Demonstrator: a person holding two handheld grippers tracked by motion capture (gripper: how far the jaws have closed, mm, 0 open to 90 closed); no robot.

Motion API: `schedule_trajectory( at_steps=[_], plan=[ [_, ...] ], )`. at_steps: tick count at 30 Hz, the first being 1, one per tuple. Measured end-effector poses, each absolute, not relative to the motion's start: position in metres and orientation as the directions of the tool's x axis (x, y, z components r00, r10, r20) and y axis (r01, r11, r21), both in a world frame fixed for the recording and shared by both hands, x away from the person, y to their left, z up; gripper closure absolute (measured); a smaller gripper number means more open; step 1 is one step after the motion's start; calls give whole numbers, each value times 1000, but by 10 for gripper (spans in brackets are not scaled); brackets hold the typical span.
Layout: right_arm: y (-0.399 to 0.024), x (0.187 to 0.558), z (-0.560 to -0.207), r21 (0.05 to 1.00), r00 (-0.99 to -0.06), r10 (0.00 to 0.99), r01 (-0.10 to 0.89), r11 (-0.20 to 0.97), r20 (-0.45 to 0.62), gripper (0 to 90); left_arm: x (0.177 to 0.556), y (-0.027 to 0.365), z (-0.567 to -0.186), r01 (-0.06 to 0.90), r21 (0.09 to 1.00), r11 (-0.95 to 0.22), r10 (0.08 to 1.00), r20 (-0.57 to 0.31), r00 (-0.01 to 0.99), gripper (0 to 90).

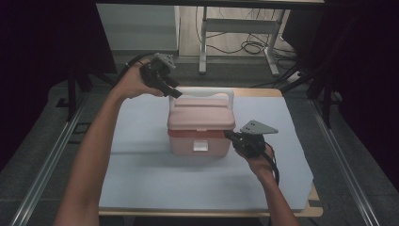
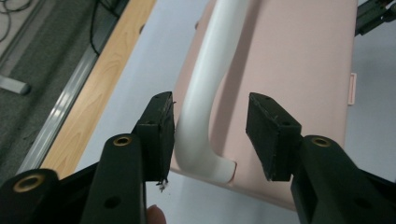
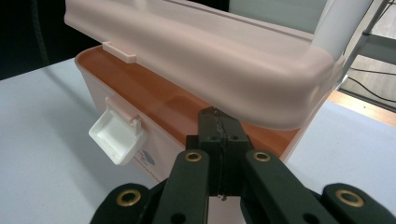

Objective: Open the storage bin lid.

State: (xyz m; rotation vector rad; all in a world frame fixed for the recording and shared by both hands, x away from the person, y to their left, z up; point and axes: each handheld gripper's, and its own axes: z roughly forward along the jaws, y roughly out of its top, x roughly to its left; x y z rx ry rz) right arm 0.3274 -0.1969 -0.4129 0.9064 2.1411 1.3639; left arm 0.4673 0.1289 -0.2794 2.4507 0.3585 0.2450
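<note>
The pink box (image 1: pixel 201 127) sits near the middle of the white-covered table (image 1: pixel 141 165), its white latch (image 1: pixel 200 146) facing the near edge and hanging unfastened. In the right gripper view the lid (image 3: pixel 201 60) stands lifted off the body on the near side, leaving a gap through which the orange rim (image 3: pixel 154 93) shows, so the box is unlatched and partly opened.

The left gripper (image 2: pixel 210 135) is at the far left corner of the box, its 2 jaws spread on either side of the white handle (image 2: pixel 205 93). The left pad looks touching or just beside the handle, the right pad stands clear of it, so nothing is pinched there.

The right gripper (image 3: pixel 219 126) is at the right side of the box, its jaws pressed together with nothing visible between them. The tips lie at the seam under the lid's edge; whether they are propping the lid cannot be told.

Judged from this, unlatching is done and the lid has started up. What seems left is either swinging the lid fully open or lowering it and snapping the latch.
</note>
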Motion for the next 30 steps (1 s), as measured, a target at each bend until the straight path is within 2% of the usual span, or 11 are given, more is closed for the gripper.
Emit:
schedule_trajectory(
  at_steps=[10, 12, 20, 30],
  plan=[
    [-198, 326, -414, 907, -683, 730, 293, 303, -24, 900, 436, 159, -274, 242, 674, -698, 398, 84, 914, 439],
    [-199, 326, -413, 908, -681, 732, 293, 300, -22, 900, 424, 167, -278, 227, 698, -679, 396, 88, 914, 438],
    [-199, 325, -413, 904, -674, 738, 292, 312, -37, 900, 392, 193, -307, 244, 737, -631, 416, 56, 908, 430],
    [-204, 325, -412, 902, -662, 747, 291, 318, -50, 900, 364, 204, -348, 278, 769, -575, 445, 9, 896, 432]
  ],
)
